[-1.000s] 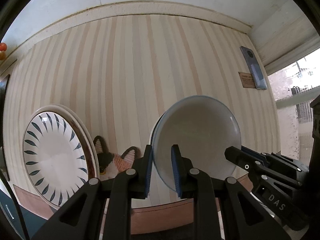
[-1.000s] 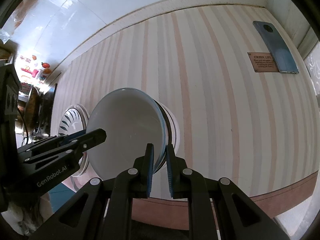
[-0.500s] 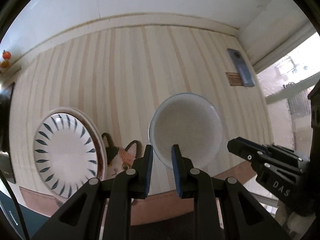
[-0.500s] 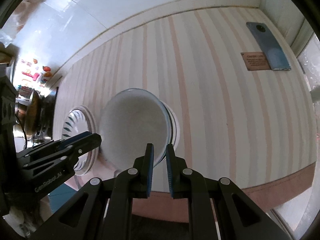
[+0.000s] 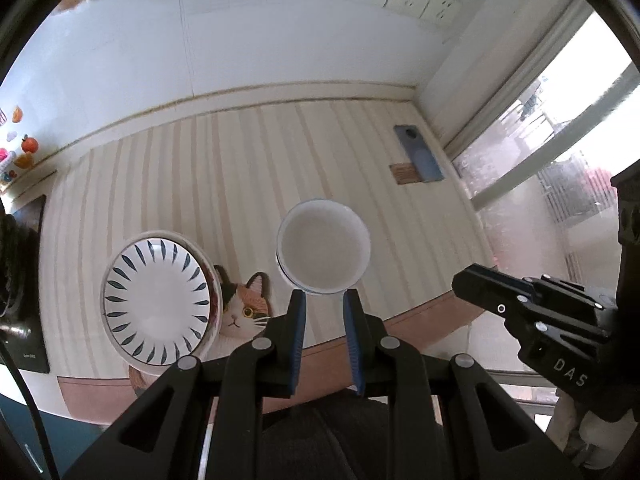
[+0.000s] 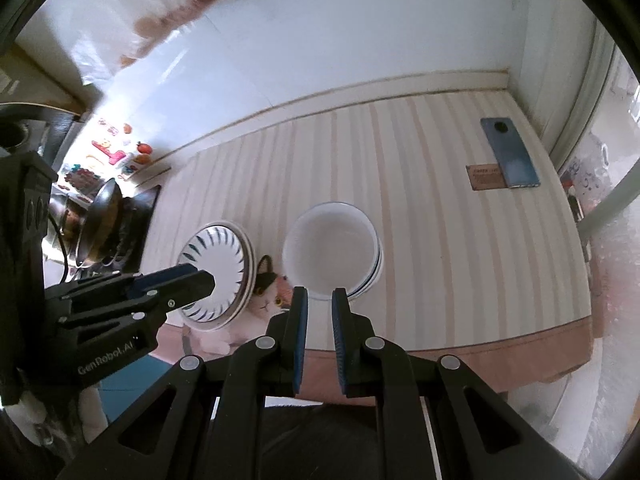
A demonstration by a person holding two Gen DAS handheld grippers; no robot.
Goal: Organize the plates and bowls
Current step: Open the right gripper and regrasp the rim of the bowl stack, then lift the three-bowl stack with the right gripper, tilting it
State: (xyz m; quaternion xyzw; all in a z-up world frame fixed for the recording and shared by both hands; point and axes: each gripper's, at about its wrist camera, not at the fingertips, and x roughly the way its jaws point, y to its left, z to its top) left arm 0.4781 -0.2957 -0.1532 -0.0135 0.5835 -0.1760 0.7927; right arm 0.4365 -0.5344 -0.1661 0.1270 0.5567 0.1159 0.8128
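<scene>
A stack of white bowls point(image 5: 323, 251) stands on the striped table; it also shows in the right wrist view point(image 6: 331, 255). A stack of plates with a blue leaf pattern on top point(image 5: 157, 301) sits to its left, also seen in the right wrist view point(image 6: 218, 270). My left gripper point(image 5: 325, 301) is open and empty, held above and on the near side of the bowls. My right gripper point(image 6: 319, 298) is open a little and empty, also back from the bowls.
A cat-shaped mat point(image 5: 245, 307) lies between the plates and bowls. A blue phone point(image 6: 509, 152) and a small brown card point(image 6: 485, 177) lie at the far right. A pan and stove point(image 6: 100, 220) stand at the left. A window is at the right.
Both grippers have drawn back and up from the bowls. The bowl that was held up on edge a second ago now rests flat on the stack, free of both grippers.
</scene>
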